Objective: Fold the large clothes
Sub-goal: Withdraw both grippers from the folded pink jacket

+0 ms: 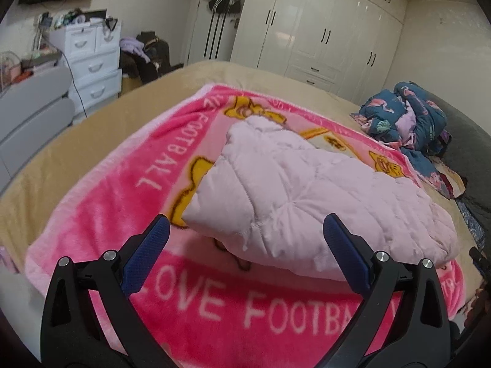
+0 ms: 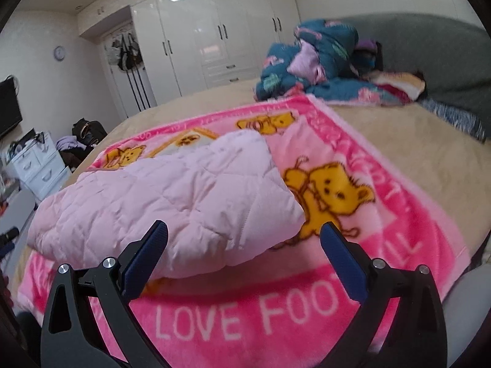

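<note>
A pale pink quilted jacket (image 1: 307,190) lies folded into a thick bundle on a bright pink blanket (image 1: 122,190) with yellow bears and white "LOVE FOOTBALL" lettering. It also shows in the right wrist view (image 2: 172,202) on the same blanket (image 2: 383,245). My left gripper (image 1: 245,227) is open and empty, hovering just in front of the jacket's near left corner. My right gripper (image 2: 244,233) is open and empty, just in front of the jacket's near right corner. Neither gripper touches the cloth.
The blanket lies on a beige bed (image 1: 49,165). A heap of blue patterned bedding (image 1: 408,116) sits by the grey headboard (image 2: 429,49). White wardrobes (image 1: 322,30) line the far wall. White drawers (image 1: 92,58) and a pile of dark clothes (image 1: 147,55) stand beside the bed.
</note>
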`<move>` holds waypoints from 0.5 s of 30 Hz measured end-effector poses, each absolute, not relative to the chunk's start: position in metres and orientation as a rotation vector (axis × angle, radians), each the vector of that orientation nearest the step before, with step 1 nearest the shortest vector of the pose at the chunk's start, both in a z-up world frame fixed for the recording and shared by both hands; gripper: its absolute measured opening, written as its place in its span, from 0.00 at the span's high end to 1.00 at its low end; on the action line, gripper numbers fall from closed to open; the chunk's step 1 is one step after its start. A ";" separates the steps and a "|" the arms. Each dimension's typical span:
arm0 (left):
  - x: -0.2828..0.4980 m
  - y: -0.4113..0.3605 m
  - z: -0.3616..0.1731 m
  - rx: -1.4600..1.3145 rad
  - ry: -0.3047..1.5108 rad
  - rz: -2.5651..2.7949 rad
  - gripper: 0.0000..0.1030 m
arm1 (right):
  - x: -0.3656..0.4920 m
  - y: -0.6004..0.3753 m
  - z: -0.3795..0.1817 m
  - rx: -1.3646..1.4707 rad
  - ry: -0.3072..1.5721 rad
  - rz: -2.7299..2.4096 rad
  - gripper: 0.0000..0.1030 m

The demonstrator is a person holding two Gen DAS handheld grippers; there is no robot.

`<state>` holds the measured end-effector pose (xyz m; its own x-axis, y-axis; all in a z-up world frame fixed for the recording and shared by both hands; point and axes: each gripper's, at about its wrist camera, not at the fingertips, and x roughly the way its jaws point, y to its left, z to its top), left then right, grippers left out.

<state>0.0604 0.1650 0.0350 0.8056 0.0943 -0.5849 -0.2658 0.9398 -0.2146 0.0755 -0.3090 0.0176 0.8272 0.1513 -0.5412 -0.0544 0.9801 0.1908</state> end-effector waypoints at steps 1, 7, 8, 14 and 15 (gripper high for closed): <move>0.055 0.161 0.039 -0.288 0.593 0.193 0.09 | 0.071 -0.309 0.021 0.164 0.580 0.115 0.04; 0.032 0.141 0.045 -0.273 0.569 0.158 0.09 | 0.037 -0.303 0.040 0.136 0.525 0.147 0.04; 0.027 0.135 0.046 -0.271 0.569 0.148 0.09 | 0.031 -0.300 0.044 0.127 0.514 0.145 0.04; 0.011 0.104 0.048 -0.240 0.561 0.084 0.09 | 0.008 -0.282 0.050 0.118 0.514 0.199 0.04; 0.009 0.100 0.048 -0.236 0.561 0.075 0.09 | 0.006 -0.279 0.049 0.112 0.518 0.206 0.04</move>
<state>0.0092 0.0998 0.0475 0.8447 0.0066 -0.5351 -0.1351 0.9702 -0.2013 0.0056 -0.2789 0.0492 0.8488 0.2231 -0.4794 -0.1668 0.9733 0.1576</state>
